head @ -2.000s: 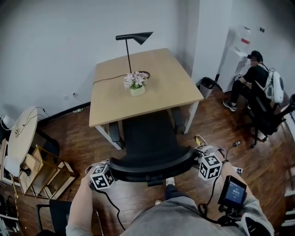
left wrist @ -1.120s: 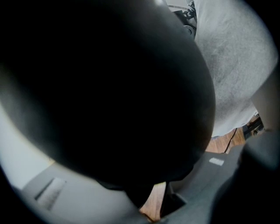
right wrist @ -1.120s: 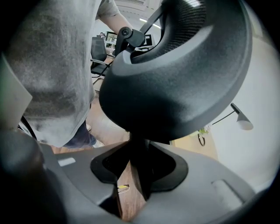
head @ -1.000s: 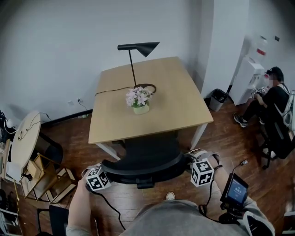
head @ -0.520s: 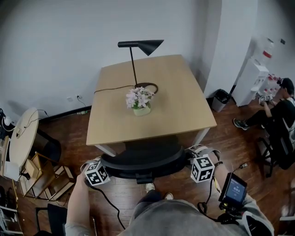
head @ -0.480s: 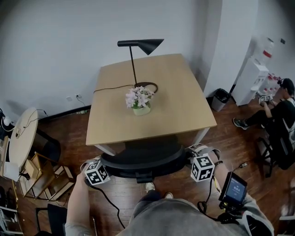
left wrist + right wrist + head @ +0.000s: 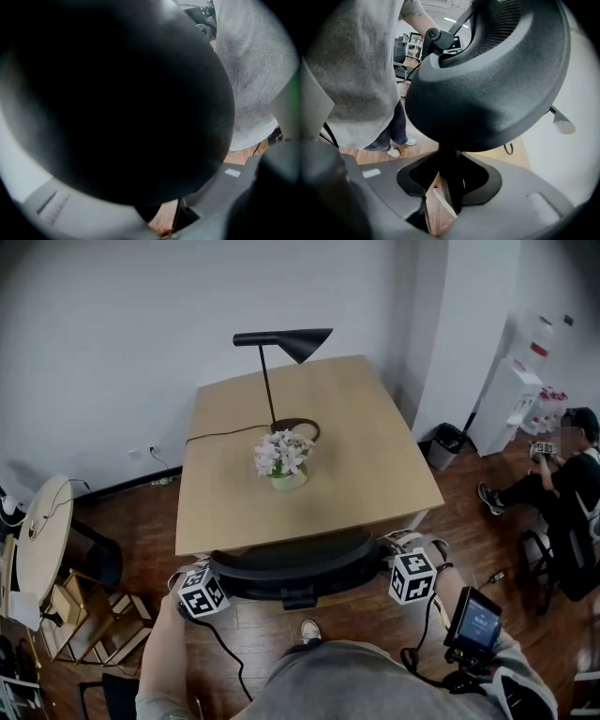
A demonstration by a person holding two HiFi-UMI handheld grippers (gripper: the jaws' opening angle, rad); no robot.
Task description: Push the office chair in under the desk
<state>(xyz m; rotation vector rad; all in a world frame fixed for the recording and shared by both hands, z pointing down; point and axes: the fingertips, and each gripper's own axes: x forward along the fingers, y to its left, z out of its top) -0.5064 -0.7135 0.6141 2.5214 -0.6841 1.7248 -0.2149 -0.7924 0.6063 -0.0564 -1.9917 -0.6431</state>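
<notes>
The black office chair's curved backrest [image 7: 295, 570] shows just at the front edge of the wooden desk [image 7: 375, 474]; its seat is hidden under the desktop. My left gripper [image 7: 217, 579] grips the backrest's left end and my right gripper [image 7: 389, 563] its right end. The dark backrest [image 7: 117, 93] fills the left gripper view, wedged between the jaws of the left gripper [image 7: 159, 220]. In the right gripper view the backrest's rim [image 7: 487, 84] runs down into the right gripper [image 7: 445, 197], whose jaws are closed on it.
On the desk stand a black lamp [image 7: 281, 338] and a pot of flowers [image 7: 284, 457]. A round side table [image 7: 37, 540] and a wooden rack [image 7: 94, 615] are at the left. At the right a person [image 7: 562, 465] sits near a water dispenser [image 7: 516, 390] and a bin [image 7: 448, 442].
The chair has rolled forward under the desk, so its seat no longer shows. Both grippers moved forward with the backrest, and the person stepped after them.
</notes>
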